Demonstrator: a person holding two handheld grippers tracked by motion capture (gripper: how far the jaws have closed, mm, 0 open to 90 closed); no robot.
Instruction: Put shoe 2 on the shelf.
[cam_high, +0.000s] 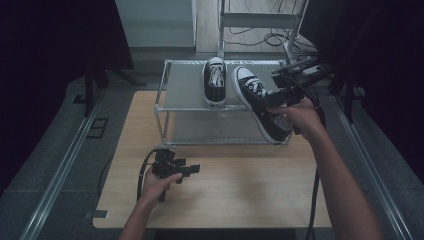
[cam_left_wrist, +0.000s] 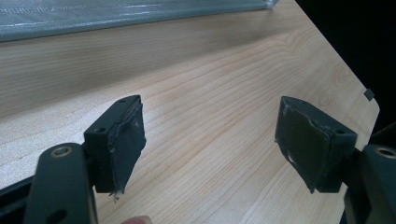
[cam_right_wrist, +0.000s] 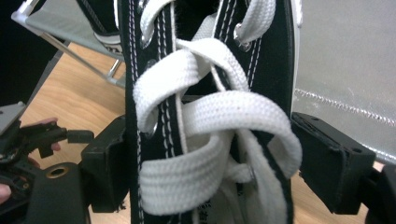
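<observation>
second sneaker going onto the rack

the right gripper (cam_high: 278, 95) has the black canvas low-top sneaker with white laces and white rubber toe cap (cam_high: 257, 102) clamped across its laced middle. in the right gripper view the two black jaws press against either side of the shoe, with the white laces (cam_right_wrist: 205, 135) bunched between them. the shoe hangs tilted, toe up and toward the back of the silver metal-framed shoe rack with grey mesh shelves (cam_high: 185, 92), heel lower and sticking out past the rack's front rail on the side nearer that hand. i can't tell whether its sole already touches the top shelf.

just beyond the jaws, on the far side of the held shoe, a matching second black canvas sneaker (cam_high: 215, 82) sits flat on the top shelf, toe pointing away. so one shoe looks placed, and the pair is about half done.

the left gripper (cam_high: 187, 169) rests low over the pale wooden table top (cam_high: 240, 190), well apart from the rack. its jaws stand wide apart with nothing but bare wood grain between them, and the worn black pads (cam_left_wrist: 128, 135) grip nothing.

what seems left, as i judge it: level the held sneaker, set it down beside its partner with the heel brought in over the shelf, then let go. the overhanging heel is the bit to watch, since a release now might tip it off the front.
</observation>
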